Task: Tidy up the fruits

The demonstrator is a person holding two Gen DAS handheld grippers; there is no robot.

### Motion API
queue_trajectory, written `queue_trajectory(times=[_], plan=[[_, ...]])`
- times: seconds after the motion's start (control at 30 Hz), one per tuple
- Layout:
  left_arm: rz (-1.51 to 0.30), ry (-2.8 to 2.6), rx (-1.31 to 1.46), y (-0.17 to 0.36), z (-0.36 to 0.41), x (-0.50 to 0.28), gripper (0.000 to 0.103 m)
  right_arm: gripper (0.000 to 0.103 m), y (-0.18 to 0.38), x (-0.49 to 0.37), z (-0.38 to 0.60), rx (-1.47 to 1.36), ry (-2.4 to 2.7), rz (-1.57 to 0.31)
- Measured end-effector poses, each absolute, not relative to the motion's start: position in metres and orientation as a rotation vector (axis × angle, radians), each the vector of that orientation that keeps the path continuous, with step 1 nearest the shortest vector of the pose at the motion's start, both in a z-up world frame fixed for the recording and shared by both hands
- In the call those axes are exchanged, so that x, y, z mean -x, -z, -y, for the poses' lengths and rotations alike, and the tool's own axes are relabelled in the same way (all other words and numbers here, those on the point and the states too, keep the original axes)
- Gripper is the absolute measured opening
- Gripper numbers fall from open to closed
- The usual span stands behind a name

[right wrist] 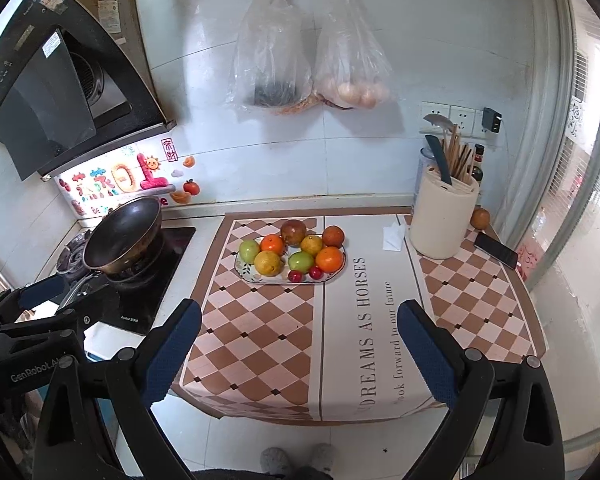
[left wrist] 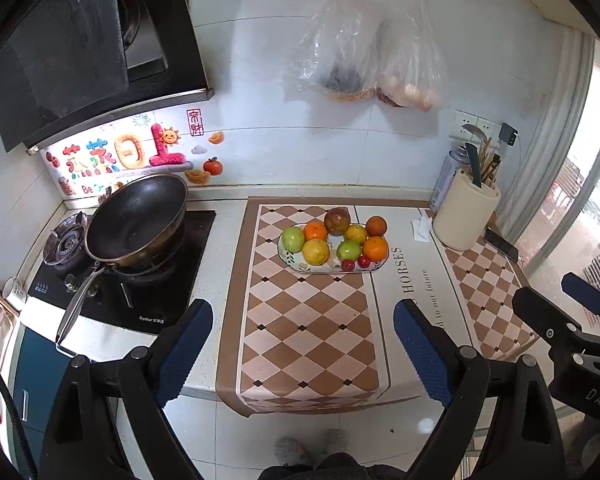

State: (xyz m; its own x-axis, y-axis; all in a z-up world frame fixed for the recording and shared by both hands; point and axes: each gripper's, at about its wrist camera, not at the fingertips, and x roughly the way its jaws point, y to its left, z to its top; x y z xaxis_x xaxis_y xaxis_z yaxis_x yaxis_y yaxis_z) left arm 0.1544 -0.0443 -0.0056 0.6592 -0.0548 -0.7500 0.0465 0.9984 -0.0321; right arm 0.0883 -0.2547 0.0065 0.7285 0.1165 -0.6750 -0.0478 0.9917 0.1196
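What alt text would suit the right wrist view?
A plate piled with fruit sits on a checked mat on a kitchen counter, seen between the open right gripper. A wok sits on the stove at left; a utensil holder stands at right.

I see a white kitchen counter (right wrist: 208,236) with a checkered mat (right wrist: 260,332) draped over its front edge. On the mat sits an oval plate (right wrist: 260,278) of fruit, and to the right a cream utensil holder (right wrist: 440,220), a folded paper (right wrist: 392,238), a dark phone (right wrist: 496,250) and a lone brown fruit (right wrist: 480,218). Left, a black stove (right wrist: 148,288) carries a wok (right wrist: 124,236).
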Motion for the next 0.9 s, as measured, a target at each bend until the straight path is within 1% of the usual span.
queue_trajectory(times=[0.37, 0.43, 0.47, 0.9], plan=[[-0.844, -0.006, 0.003, 0.018, 0.046, -0.177, 0.093, 0.101, 0.005, -0.119, 0.261, -0.088, -0.087, -0.744], [-0.842, -0.015, -0.005, 0.021, 0.047, -0.185, 0.096, 0.101, 0.009, -0.129, 0.262, -0.082, -0.081, -0.744], [-0.841, -0.018, -0.005, 0.023, 0.047, -0.191, 0.103, 0.101, 0.01, -0.134, 0.262, -0.081, -0.076, -0.745], [-0.891, -0.056, -0.025, 0.058, 0.054, -0.252, 0.103, 0.101, 0.056, -0.214, 0.27, -0.08, -0.025, -0.814]])
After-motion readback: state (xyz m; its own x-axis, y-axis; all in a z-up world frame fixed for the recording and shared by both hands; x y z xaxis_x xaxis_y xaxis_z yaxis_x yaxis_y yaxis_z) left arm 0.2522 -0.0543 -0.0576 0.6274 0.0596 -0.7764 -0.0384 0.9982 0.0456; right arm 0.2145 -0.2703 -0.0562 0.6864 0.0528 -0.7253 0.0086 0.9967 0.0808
